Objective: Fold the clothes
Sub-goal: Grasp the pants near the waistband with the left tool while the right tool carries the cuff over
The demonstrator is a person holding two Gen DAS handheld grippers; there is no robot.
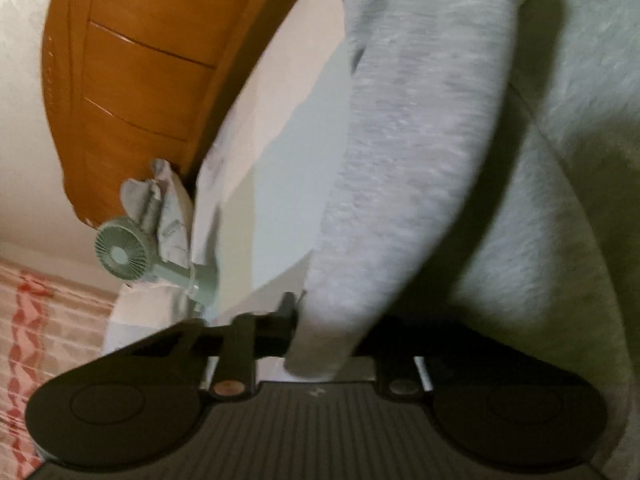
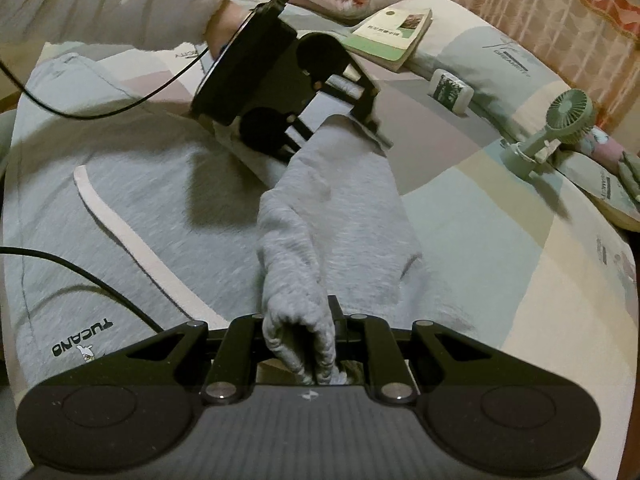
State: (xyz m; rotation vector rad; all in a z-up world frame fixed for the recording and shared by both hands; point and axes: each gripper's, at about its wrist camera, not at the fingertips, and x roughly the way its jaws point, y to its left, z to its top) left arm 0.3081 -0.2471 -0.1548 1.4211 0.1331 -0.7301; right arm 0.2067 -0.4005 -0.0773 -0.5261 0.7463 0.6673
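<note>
Spanning the two tongs, a grey sleeve (image 2: 332, 208) of the grey sweatshirt (image 2: 132, 184) is held off the bed (image 2: 500, 248). The right tongs (image 2: 316, 344) are pinched on bunched fabric at the near end of the sleeve. The left tongs (image 2: 352, 120), seen beyond the right ones, are closed on the far end, with cloth caught between the jaws; in the left wrist view the sleeve (image 1: 400, 160) runs ahead from the left tongs (image 1: 316, 332). The body of the sweatshirt lies flat on the bed, below and to the left of the right tongs, with its white zip band (image 2: 132, 236) facing up.

Step judged in hand: sleeve to be folded across the body. The sleeve is best kept lightly taut between both grips and carried level, then laid along the band without a twist. Both grips should be released only once the cloth rests flat. A small fan (image 2: 560, 128) and a book (image 2: 392, 36), well beyond the right tongs, are to be kept clear.
</note>
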